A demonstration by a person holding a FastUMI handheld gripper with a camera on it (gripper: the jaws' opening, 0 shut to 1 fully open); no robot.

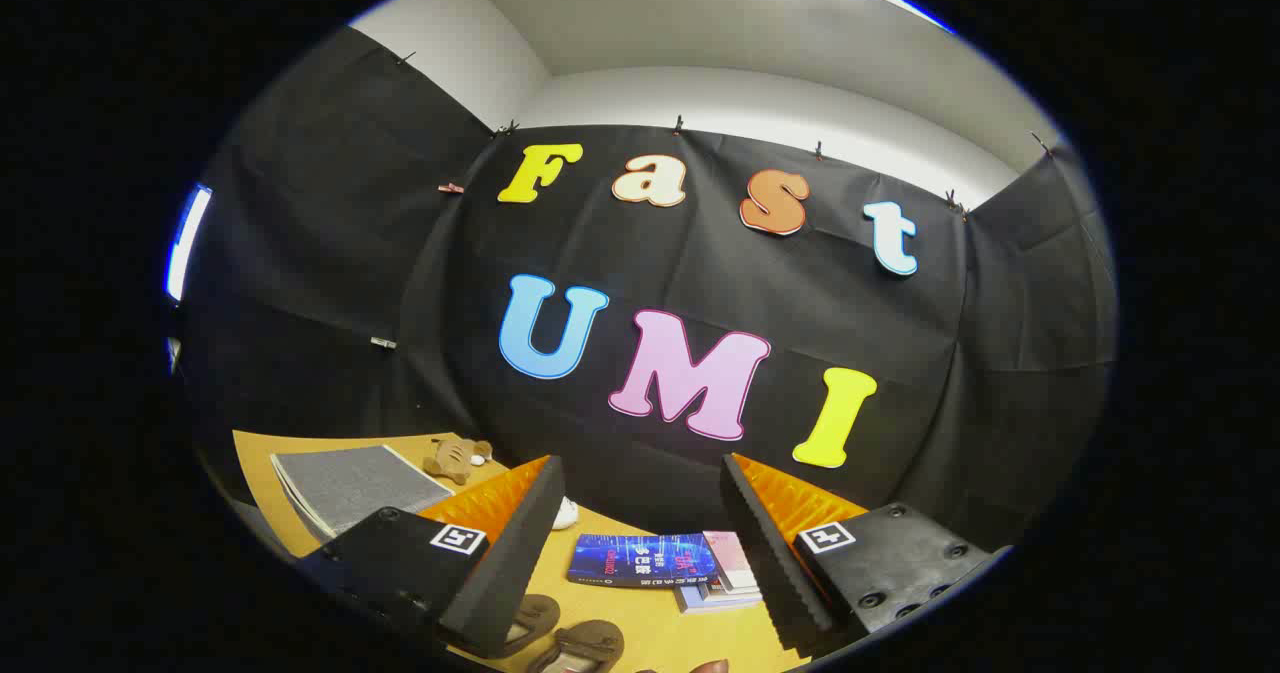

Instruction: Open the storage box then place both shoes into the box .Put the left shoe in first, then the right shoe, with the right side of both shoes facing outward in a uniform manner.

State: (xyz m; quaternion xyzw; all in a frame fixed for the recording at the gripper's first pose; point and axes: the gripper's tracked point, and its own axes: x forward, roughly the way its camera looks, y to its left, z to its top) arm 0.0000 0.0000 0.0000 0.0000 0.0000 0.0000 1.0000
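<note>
Two brown shoes lie side by side on the tan table, low between my fingers: one (pixel 535 616) partly under the left finger, the other (pixel 590 643) just right of it. A grey flat-topped storage box (pixel 350 485) with its lid down sits on the table left of the left finger. My gripper (pixel 640 463) is open, held above the table and tilted up towards the booth wall, with nothing between its fingers.
A stack of books (pixel 650 560) with a blue cover on top lies between the fingers, beyond the shoes. A small brown plush toy (pixel 455 456) sits behind the box, near the wall. A small white object (pixel 566 513) peeks out beside the left finger.
</note>
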